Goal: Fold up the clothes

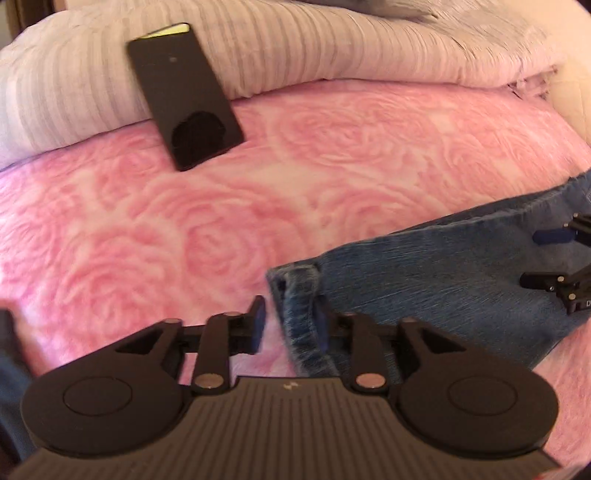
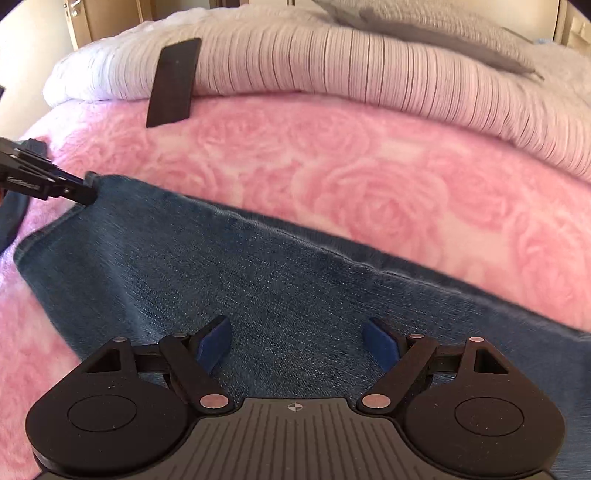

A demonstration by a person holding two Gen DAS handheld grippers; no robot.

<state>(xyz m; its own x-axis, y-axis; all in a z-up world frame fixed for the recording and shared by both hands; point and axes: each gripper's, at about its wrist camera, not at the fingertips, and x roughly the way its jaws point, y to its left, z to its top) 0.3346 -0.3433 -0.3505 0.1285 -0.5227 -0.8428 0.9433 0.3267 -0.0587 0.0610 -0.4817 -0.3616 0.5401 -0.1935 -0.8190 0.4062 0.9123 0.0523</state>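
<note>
A pair of blue jeans (image 2: 258, 280) lies flat across a pink rose-patterned blanket (image 2: 369, 177). In the left wrist view its hemmed end (image 1: 299, 321) runs up between the fingers of my left gripper (image 1: 291, 325). The left pad stands a little clear of the denim and the hem hides the right pad, so the jaws look narrowly open. In the right wrist view the left gripper (image 2: 88, 190) sits at the far left corner of the jeans. My right gripper (image 2: 297, 343) hovers wide open over the middle of the denim, nothing between its blue pads; it also shows at the edge as the right gripper (image 1: 546, 258).
A black flat phone-like slab (image 1: 184, 99) leans against a rolled striped white duvet (image 1: 332, 48) at the back of the bed; the slab (image 2: 173, 83) is also in the right view. A grey pillow (image 2: 443, 26) lies behind. Dark blue cloth (image 2: 11, 218) shows at the left edge.
</note>
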